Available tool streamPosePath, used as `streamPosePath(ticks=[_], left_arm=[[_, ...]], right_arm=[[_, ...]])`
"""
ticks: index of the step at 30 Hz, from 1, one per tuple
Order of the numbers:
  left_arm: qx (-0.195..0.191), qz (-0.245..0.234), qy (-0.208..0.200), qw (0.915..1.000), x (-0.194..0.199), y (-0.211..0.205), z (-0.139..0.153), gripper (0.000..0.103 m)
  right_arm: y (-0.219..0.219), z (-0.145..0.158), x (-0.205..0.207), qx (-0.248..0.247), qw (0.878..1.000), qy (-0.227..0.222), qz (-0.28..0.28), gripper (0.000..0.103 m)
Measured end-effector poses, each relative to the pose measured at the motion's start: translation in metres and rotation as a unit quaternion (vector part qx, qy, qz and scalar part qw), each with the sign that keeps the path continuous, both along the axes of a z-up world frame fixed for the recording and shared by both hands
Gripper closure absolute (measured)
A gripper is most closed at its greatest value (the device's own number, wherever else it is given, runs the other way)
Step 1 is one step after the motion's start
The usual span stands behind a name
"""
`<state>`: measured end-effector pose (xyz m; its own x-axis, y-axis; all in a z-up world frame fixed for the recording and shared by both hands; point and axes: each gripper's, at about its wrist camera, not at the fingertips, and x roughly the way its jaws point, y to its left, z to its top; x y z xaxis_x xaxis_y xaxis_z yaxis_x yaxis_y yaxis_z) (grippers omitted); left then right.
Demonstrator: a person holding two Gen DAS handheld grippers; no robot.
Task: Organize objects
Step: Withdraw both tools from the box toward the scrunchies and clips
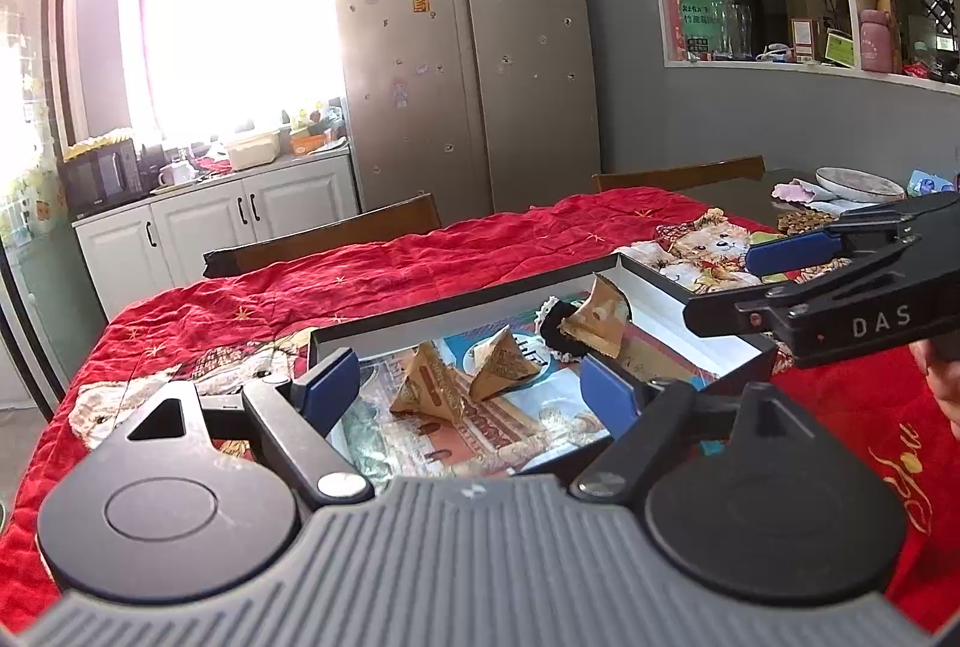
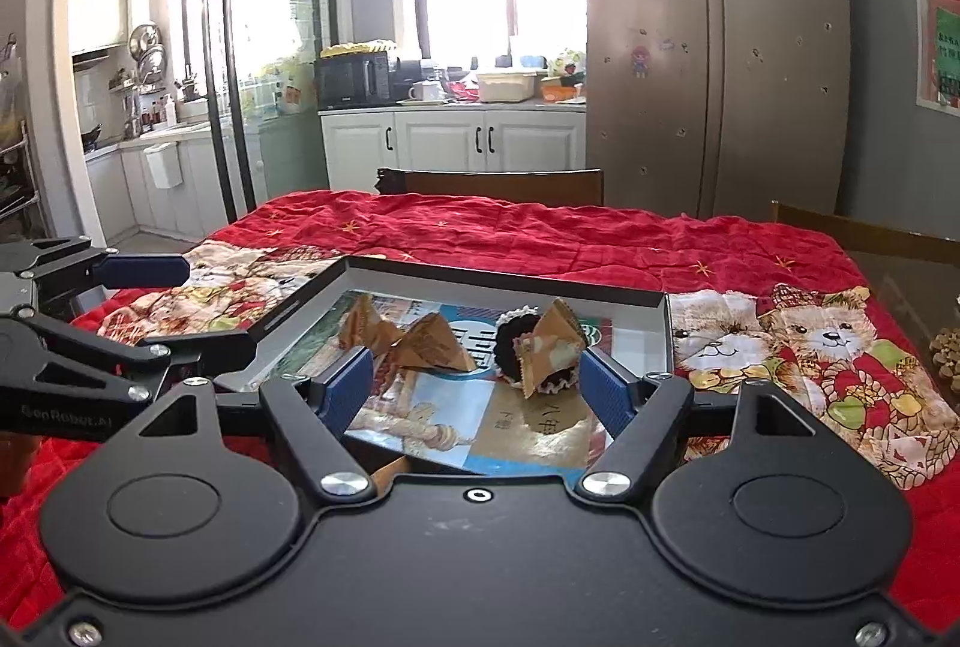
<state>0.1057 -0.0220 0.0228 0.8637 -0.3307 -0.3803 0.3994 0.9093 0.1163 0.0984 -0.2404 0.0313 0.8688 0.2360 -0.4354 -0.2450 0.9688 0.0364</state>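
From your left wrist camera, your left gripper (image 1: 468, 383) hangs over the near edge of the shallow box (image 1: 690, 281) on the red quilt (image 1: 372, 275), blue pads spread wide with nothing pinched between them. Inside the box, on the printed books (image 1: 510, 431), you have two brown pyramid packets (image 1: 429, 389) sitting side by side, almost touching, and a third brown packet (image 1: 594, 320) leaning against a dark frilly scrunchie (image 1: 555, 326) nearer the far wall. Your right gripper (image 1: 780, 257) pokes in from the right above the box's corner, one blue finger showing; from this side you cannot tell how far apart its jaws stand. Over to your right wrist camera: your right gripper (image 2: 474, 389) is released too, pads well apart, framing the near side of the box (image 2: 666, 323) without touching anything. The pyramid packets (image 2: 432, 341) lie left of centre, and the third packet (image 2: 549, 341) is propped on the scrunchie (image 2: 510, 329) just right of them. Your left gripper (image 2: 144, 269) reaches in from the left edge, beside the box's left wall.
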Motion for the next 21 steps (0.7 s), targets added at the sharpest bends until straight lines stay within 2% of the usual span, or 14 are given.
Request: streamPosePath(ticks=[21], left_arm=[[0.008, 0.005, -0.003, 1.0, -0.049, 0.029, 0.0, 0.012]], right_arm=[[0.001, 0.002, -0.053, -0.004, 1.0, -0.004, 0.018, 0.025]])
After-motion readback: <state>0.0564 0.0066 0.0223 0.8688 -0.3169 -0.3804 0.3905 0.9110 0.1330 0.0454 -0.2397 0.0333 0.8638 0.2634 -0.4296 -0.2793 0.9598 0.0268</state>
